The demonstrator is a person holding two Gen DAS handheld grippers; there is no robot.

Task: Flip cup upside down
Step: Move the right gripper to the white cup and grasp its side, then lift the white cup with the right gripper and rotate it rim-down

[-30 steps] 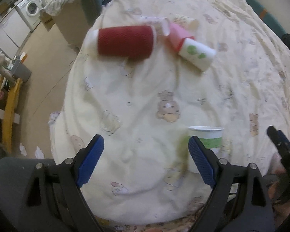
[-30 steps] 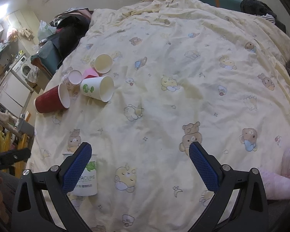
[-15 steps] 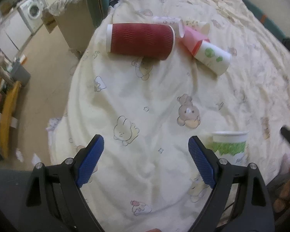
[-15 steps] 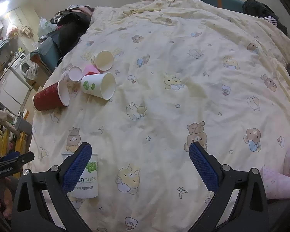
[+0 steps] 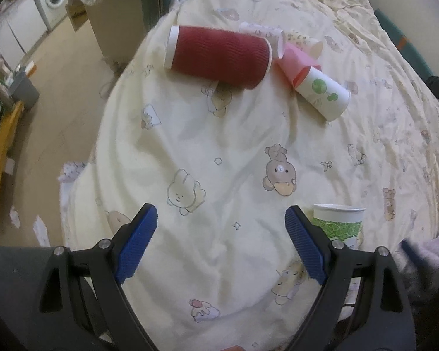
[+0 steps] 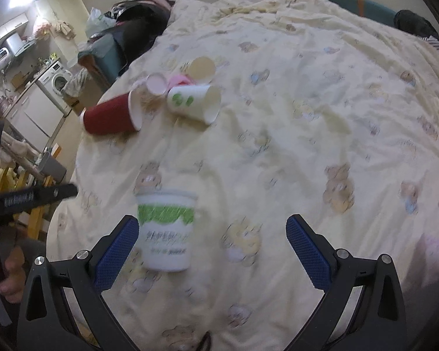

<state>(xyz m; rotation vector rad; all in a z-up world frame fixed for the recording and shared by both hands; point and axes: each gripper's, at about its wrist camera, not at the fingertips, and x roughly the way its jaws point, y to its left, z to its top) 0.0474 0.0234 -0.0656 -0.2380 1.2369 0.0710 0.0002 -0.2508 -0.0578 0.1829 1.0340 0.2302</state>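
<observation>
**Soft bed, light cup: the grasp can easily fail**

The bed [image 6: 292, 122] with its cartoon-print quilt is the largest thing here, and it is also the main risk. I judge that its soft, wrinkled surface gives no firm support, so a push from one side may tip the cup before it is held.

The right tool [image 6: 210, 251] is spread wide and holds nothing. The green-banded cup [image 6: 165, 231] stands upright, mouth up, just beside the left finger and not centred between the two. If the tool closes from here, the left finger probably meets the cup first and knocks it over. The right wrist view is blurred, so I cannot tell if finger and cup touch. A hard squeeze may also crush the thin paper wall.

The left tool [image 5: 221, 245] is also spread and empty; the cup [image 5: 338, 223] stands outside it, beside its right finger.

Well apart, a group of cups lies on its side: a red cup [image 5: 219, 57], a white cup with green dots [image 5: 323, 93], a pink cup [image 5: 297, 64] and two smaller ones. Those mouths that show look empty. The inside of the green-banded cup is not visible.
</observation>
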